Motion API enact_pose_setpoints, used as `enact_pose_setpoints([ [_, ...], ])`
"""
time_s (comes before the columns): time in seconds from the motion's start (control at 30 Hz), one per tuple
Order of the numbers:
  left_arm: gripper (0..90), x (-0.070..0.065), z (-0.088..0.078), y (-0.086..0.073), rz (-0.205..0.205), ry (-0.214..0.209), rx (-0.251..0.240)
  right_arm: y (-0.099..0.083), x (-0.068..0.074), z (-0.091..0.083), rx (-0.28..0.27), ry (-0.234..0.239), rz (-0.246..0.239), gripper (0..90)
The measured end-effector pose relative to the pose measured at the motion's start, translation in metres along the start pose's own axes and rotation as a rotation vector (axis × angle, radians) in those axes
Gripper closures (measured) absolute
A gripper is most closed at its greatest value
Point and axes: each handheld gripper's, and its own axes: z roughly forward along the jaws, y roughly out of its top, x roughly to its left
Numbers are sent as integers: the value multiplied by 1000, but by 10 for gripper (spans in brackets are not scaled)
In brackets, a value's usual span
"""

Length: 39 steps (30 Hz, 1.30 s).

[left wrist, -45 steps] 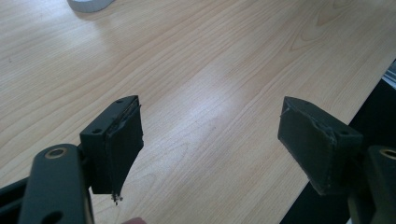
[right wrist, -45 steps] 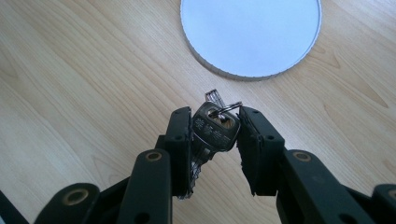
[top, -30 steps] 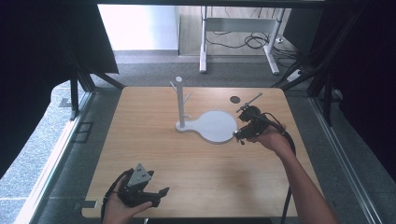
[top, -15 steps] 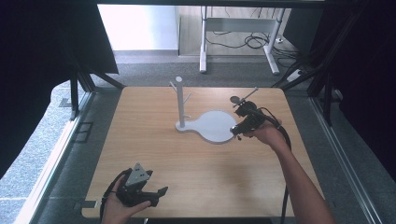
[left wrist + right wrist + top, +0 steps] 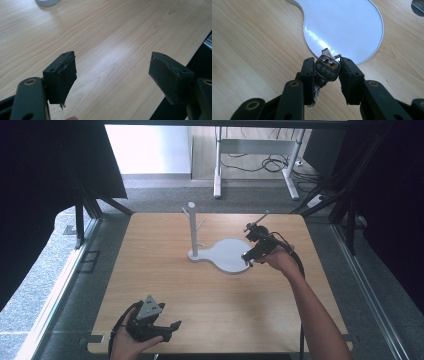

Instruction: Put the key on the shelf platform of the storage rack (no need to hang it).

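Observation:
A bunch of keys point(image 5: 326, 70) on a small ring sits clamped between the black jaws of my right gripper point(image 5: 327, 72). In the high view my right gripper point(image 5: 248, 257) hovers at the right edge of the white stand base point(image 5: 227, 255), whose flat round plate point(image 5: 342, 25) lies just beyond the keys. A white post with short pegs point(image 5: 192, 227) rises from the base's left end. My left gripper point(image 5: 167, 329) rests near the table's front left edge. Its jaws point(image 5: 112, 75) stand wide apart over bare wood, nothing between them.
The light wooden table point(image 5: 165, 285) has a dark round cable hole point(image 5: 418, 4) near its far right. A white desk frame and cables point(image 5: 260, 160) stand on the floor beyond the table. Dark curtains hang on both sides.
My right gripper with the keys has shifted slightly toward the base plate's right edge. The left gripper has stayed put.

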Motion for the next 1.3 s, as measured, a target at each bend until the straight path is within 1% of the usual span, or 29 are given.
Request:
enact_pose_setpoints([
  [0.13,225,-1,1,0,3,-3,3,6,-1,6,4,0,-6,665],
  [0.2,225,-1,0,0,1,-3,0,9,-1,9,7,-3,0,666],
  [0.4,225,3,-1,-2,-8,1,-1,18,0,17,6,6,-2,666],
  [0.57,225,5,0,-3,-8,-1,0,23,0,29,20,10,-3,666],
  [0.63,225,7,-1,-4,-16,3,-6,25,-1,33,20,2,-6,665],
  [0.67,225,7,-2,-4,-21,5,-9,26,-1,35,18,6,-5,665],
  [0.8,225,9,-3,-4,-19,7,-8,30,-3,43,16,9,1,665],
  [0.87,225,8,-3,-4,-19,7,-8,30,-3,44,16,8,5,666],
  [1.0,226,8,-2,-4,-18,5,-10,34,-2,52,23,-9,0,665],
  [1.3,226,8,-2,-4,-18,5,-9,43,-4,69,23,-1,9,665],
])
